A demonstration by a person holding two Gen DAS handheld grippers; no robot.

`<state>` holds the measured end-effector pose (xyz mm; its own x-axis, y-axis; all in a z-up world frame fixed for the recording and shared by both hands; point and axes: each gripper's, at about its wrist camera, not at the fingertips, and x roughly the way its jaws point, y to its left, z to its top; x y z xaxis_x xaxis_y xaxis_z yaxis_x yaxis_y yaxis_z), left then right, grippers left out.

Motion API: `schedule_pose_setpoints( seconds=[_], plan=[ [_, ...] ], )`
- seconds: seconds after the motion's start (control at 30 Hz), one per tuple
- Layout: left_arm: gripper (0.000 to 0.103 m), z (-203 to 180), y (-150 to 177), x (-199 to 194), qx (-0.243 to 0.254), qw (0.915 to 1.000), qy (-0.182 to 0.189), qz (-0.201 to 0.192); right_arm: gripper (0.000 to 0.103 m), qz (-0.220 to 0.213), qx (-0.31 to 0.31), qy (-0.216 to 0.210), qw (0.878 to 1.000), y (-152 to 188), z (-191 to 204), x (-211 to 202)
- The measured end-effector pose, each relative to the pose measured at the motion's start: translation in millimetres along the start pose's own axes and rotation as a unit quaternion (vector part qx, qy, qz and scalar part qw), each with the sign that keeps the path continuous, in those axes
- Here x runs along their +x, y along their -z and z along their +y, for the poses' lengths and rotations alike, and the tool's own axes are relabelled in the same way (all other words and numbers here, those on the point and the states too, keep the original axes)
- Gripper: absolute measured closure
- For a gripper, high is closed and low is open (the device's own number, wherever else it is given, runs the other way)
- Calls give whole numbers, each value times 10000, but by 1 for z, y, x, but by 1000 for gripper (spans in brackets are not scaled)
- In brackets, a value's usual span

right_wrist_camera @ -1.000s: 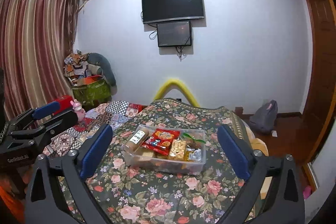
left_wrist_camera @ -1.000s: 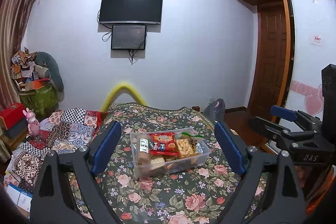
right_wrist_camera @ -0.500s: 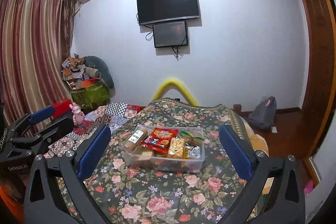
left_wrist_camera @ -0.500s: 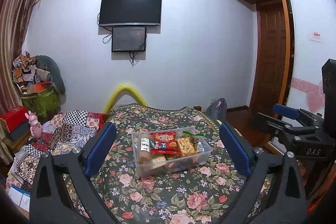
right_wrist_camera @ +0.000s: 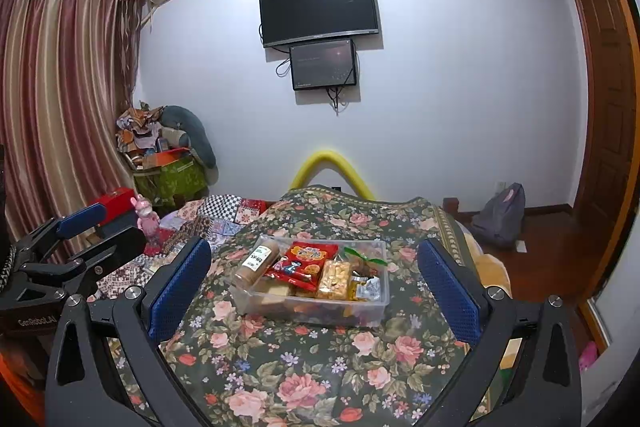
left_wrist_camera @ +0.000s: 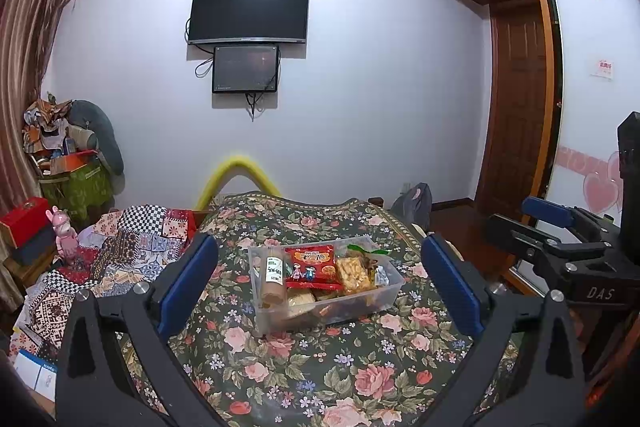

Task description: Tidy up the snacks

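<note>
The left gripper (left_wrist_camera: pixel 318 285) hangs over the near edge of a table covered with a flowered cloth (left_wrist_camera: pixel 304 367); its jaws are opening wide, with nothing pressed between the blue pads. The right gripper (right_wrist_camera: pixel 314 281) is held beside it, jaws spread just as wide and empty.

Ahead of both, near the middle of the table and well clear of the fingertips, sits a clear plastic box (left_wrist_camera: pixel 390 289) full of snacks. Along its left side lies a brown bottle (left_wrist_camera: pixel 274 281) with a white label. Next to that a red snack bag (left_wrist_camera: pixel 312 265) rests on top, then an orange cracker pack (left_wrist_camera: pixel 352 275), with a green wrapper (left_wrist_camera: pixel 362 251) and small sweets at the box's right end.

Off the table's left edge lies a patchwork blanket (left_wrist_camera: pixel 132 243), with a pink toy rabbit (left_wrist_camera: pixel 64 237) standing beyond it. Past the far edge a yellow foam arch (left_wrist_camera: pixel 240 173) rises, and two dark screens (left_wrist_camera: pixel 248 11) hang on the back wall.
</note>
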<state>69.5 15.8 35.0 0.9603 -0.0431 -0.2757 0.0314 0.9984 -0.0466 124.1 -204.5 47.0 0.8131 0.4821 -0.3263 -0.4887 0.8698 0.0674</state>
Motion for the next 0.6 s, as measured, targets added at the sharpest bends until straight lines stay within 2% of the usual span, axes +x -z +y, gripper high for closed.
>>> schedule_pose_setpoints(
  seconds=[0.6],
  plan=[
    [0, 3, 3, 6, -69, 9998, 89, 144, 0, 6, -104, 59, 9999, 3, 3, 1]
  ],
)
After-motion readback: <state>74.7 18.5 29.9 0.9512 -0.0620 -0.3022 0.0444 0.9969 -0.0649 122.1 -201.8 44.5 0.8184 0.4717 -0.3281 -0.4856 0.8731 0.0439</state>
